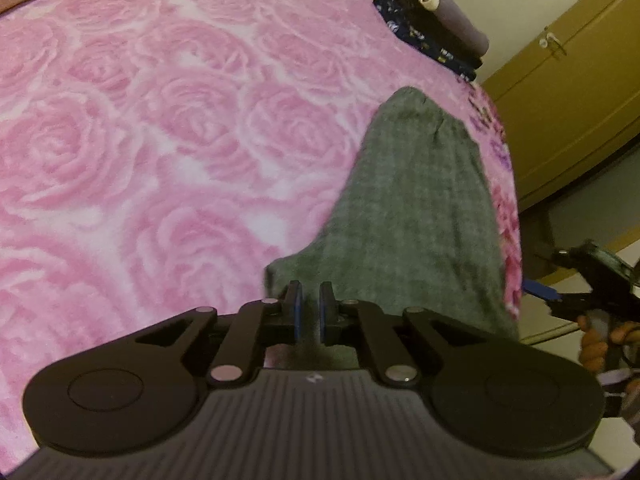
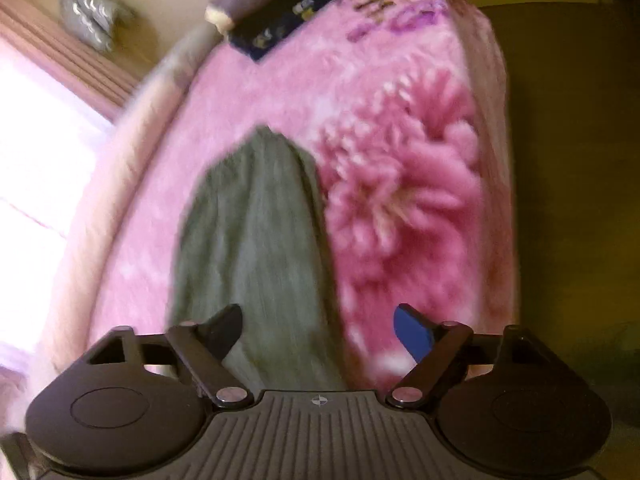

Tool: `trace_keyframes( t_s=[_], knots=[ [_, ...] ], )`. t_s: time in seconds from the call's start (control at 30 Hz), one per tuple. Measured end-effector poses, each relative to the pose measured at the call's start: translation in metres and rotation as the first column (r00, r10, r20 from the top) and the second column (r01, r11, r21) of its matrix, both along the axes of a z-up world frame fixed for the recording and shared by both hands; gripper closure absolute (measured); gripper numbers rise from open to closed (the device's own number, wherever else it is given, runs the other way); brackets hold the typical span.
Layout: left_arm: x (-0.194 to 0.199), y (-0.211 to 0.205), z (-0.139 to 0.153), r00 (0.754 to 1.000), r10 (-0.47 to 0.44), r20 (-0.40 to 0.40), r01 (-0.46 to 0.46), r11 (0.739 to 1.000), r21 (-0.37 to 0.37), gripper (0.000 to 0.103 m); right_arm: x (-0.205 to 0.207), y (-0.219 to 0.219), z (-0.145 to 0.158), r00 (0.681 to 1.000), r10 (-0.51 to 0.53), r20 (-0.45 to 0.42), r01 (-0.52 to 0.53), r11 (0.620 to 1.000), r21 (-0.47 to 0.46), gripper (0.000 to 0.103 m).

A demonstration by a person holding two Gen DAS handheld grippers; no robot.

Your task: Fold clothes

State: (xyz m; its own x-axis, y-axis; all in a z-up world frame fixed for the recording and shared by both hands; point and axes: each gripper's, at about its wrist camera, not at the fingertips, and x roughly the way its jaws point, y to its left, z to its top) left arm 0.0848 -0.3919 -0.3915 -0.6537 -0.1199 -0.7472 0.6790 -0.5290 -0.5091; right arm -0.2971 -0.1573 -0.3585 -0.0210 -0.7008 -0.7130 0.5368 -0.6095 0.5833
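Garment: grey knit cloth [image 1: 416, 208] on the pink bed [image 1: 160, 140]; soft, limp, light.
Hold: near corners.
Left gripper [image 1: 310, 304]: narrow, seemingly pinching its hem.
Right gripper [image 2: 320, 328]: wide, holding nothing.

Pink rose blanket [image 1: 160, 128] on bed; yellow wardrobe [image 1: 568, 92] by wall.

Right wrist view motion-blurred; grey garment [image 2: 252, 240] near end hidden.
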Motion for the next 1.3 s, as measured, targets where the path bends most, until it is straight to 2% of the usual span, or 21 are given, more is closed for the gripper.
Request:
trace_keyframes(
  t_s=[0.1,0.17,0.2,0.23,0.27,0.4,0.47,0.5,0.53,0.57,0.67,0.73,0.77,0.83,0.87,0.93,1.0,1.07,1.13,1.2,1.3],
  knots=[
    [-0.008,-0.001,0.004,0.999,-0.01,-0.035,0.01,1.0,-0.005,0.099,-0.008,-0.016,-0.012,0.999,0.007,0.032,-0.008,1.0,0.017,0.061],
    [-0.011,-0.002,0.004,0.999,-0.015,-0.047,0.014,1.0,-0.009,0.099,-0.011,-0.019,-0.021,0.998,0.019,0.06,-0.02,1.0,0.012,0.063],
    [-0.012,-0.002,0.003,0.999,-0.018,-0.051,0.017,1.0,-0.01,0.099,-0.012,-0.02,-0.025,0.997,0.025,0.073,-0.026,1.0,0.009,0.072],
    [-0.013,-0.003,0.002,0.998,-0.021,-0.053,0.02,1.0,-0.011,0.099,-0.011,-0.023,-0.027,0.997,0.045,0.063,-0.045,0.999,0.003,0.096],
    [-0.014,-0.004,-0.004,0.999,-0.026,-0.029,0.025,1.0,-0.014,0.099,-0.01,-0.026,-0.029,0.997,0.067,0.048,-0.068,0.998,0.013,0.1],
    [-0.011,-0.007,-0.024,0.999,-0.022,0.023,0.022,1.0,-0.016,0.101,-0.002,-0.023,-0.031,0.996,0.047,-0.077,-0.041,0.996,0.079,0.099],
    [-0.008,-0.009,-0.022,1.0,-0.008,0.018,0.008,1.0,-0.008,0.101,0.003,-0.023,-0.024,0.98,0.008,-0.198,0.023,0.988,0.153,0.098],
    [-0.01,-0.008,-0.018,1.0,-0.006,0.024,0.006,1.0,-0.025,0.101,0.004,-0.022,-0.019,0.976,0.017,-0.216,0.017,0.988,0.152,0.085],
    [-0.011,-0.006,-0.013,1.0,-0.003,0.029,0.004,0.999,-0.043,0.101,0.006,-0.021,-0.014,0.972,0.025,-0.234,0.011,0.988,0.151,0.059],
    [-0.012,-0.005,-0.009,0.999,0.0,0.033,0.002,0.998,-0.061,0.1,0.011,-0.019,-0.007,0.966,0.023,-0.257,0.011,0.992,0.128,0.051],
    [-0.024,0.001,0.007,1.0,-0.002,-0.027,-0.001,0.995,-0.101,0.099,0.037,-0.027,0.012,0.937,0.139,-0.321,-0.123,0.99,0.07,0.049],
    [-0.038,0.004,0.011,0.998,-0.026,-0.059,0.02,0.994,-0.105,0.099,0.06,-0.042,0.012,0.9,0.263,-0.347,-0.249,0.965,0.083,0.049],
    [-0.046,0.006,0.007,0.998,-0.052,-0.042,0.047,0.992,-0.118,0.099,0.071,-0.05,0.009,0.874,0.328,-0.359,-0.314,0.944,0.1,0.049],
    [-0.062,0.011,0.0,0.995,-0.103,-0.007,0.101,0.985,-0.142,0.098,0.094,-0.063,-0.005,0.802,0.444,-0.401,-0.386,0.896,0.22,0.049],
    [-0.065,0.014,-0.008,0.992,-0.115,0.043,0.12,0.98,-0.156,0.097,0.099,-0.061,-0.014,0.775,0.463,-0.431,-0.381,0.885,0.266,0.049],
    [-0.053,0.019,-0.013,0.994,-0.092,0.054,0.1,0.983,-0.156,0.099,0.109,-0.055,-0.03,0.716,0.502,-0.484,-0.364,0.861,0.354,0.05],
    [-0.036,0.025,-0.013,0.997,-0.055,0.057,0.062,0.988,-0.139,0.099,0.111,-0.041,-0.025,0.73,0.481,-0.485,-0.327,0.87,0.369,0.049],
    [-0.02,0.036,-0.009,0.998,-0.023,0.056,0.032,0.987,-0.16,0.099,0.112,-0.027,-0.019,0.743,0.459,-0.487,-0.29,0.877,0.384,0.049],
    [-0.011,0.049,-0.005,0.997,-0.006,0.071,0.019,0.982,-0.186,0.099,0.12,-0.008,-0.006,0.732,0.427,-0.531,-0.298,0.902,0.313,0.05],
    [-0.006,0.064,-0.01,0.994,0.018,0.105,0.001,0.983,-0.182,0.099,0.129,0.003,-0.007,0.754,0.45,-0.478,-0.359,0.892,0.274,0.05],
    [-0.001,0.079,-0.003,0.99,0.093,0.107,-0.076,0.986,-0.151,0.099,0.138,0.012,-0.024,0.749,0.495,-0.441,-0.356,0.861,0.362,0.049]
  ],
)
